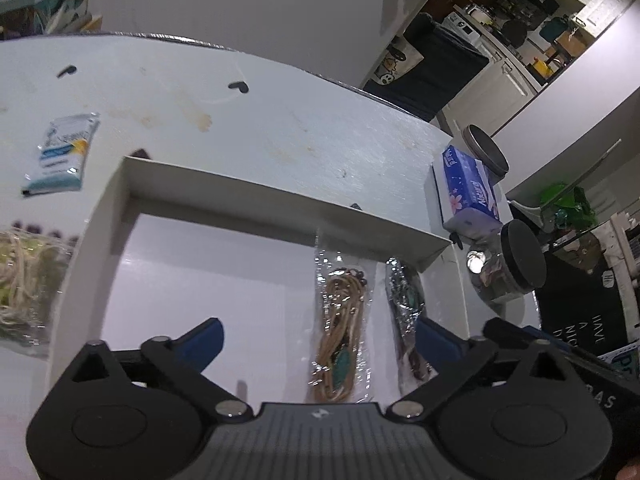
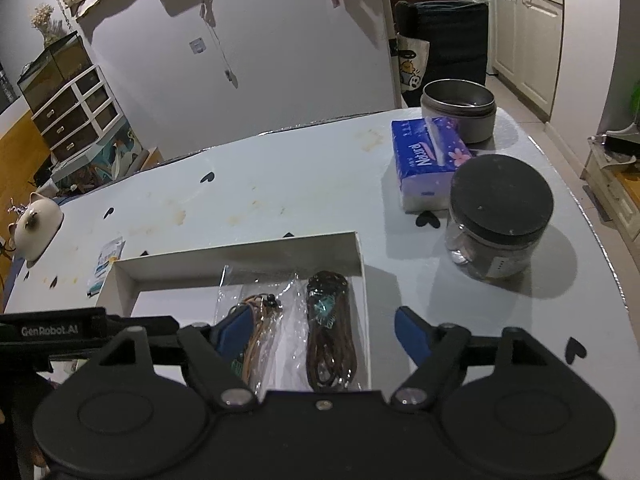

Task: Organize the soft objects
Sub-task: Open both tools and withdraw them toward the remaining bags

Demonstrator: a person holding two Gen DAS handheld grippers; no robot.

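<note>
Left wrist view: the left gripper [image 1: 320,336] hangs with its blue fingers spread apart over a white cardboard box [image 1: 280,192] at frame centre. Lower right in the box lie a bagged tan cord necklace [image 1: 340,332] and, just beside it, a bagged dark cord necklace [image 1: 402,300]. Right wrist view: the right gripper [image 2: 324,328] is likewise spread wide above them, holding nothing. A tissue pack [image 2: 428,160] and a lidded jar [image 2: 496,216] stand at right.
</note>
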